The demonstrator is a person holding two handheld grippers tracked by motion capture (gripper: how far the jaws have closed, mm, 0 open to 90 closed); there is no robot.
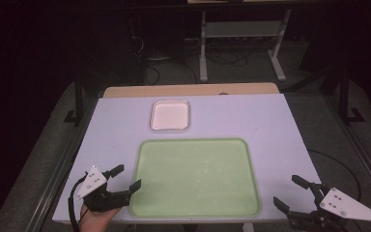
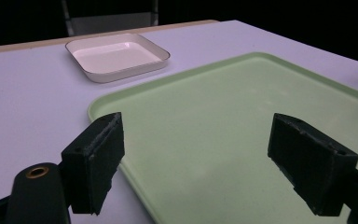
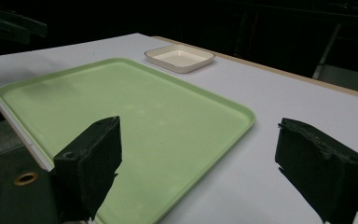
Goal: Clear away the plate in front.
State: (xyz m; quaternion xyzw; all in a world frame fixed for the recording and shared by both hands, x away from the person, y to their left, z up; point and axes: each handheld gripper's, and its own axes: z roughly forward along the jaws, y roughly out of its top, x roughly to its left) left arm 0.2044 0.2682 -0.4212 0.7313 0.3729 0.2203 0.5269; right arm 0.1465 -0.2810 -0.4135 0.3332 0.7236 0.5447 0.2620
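A large pale green tray (image 1: 195, 179) lies empty on the near half of the white table (image 1: 116, 130). Behind it sits a small white square dish (image 1: 170, 115), also empty. My left gripper (image 1: 127, 178) hovers at the tray's near left corner, jaws wide open and holding nothing. Its own view looks across the green tray (image 2: 242, 116) toward the dish (image 2: 116, 56), past my left gripper (image 2: 196, 163). My right gripper (image 1: 290, 191) is open beyond the tray's near right corner. Its view takes in the tray (image 3: 135, 112), the dish (image 3: 179, 58) and my right gripper (image 3: 196, 168).
A wooden strip (image 1: 191, 90) runs along the table's far edge. Beyond it stand a metal shelf frame (image 1: 241, 34) and floor cables (image 1: 222, 60) in a dark room. Bare white tabletop flanks the tray and dish.
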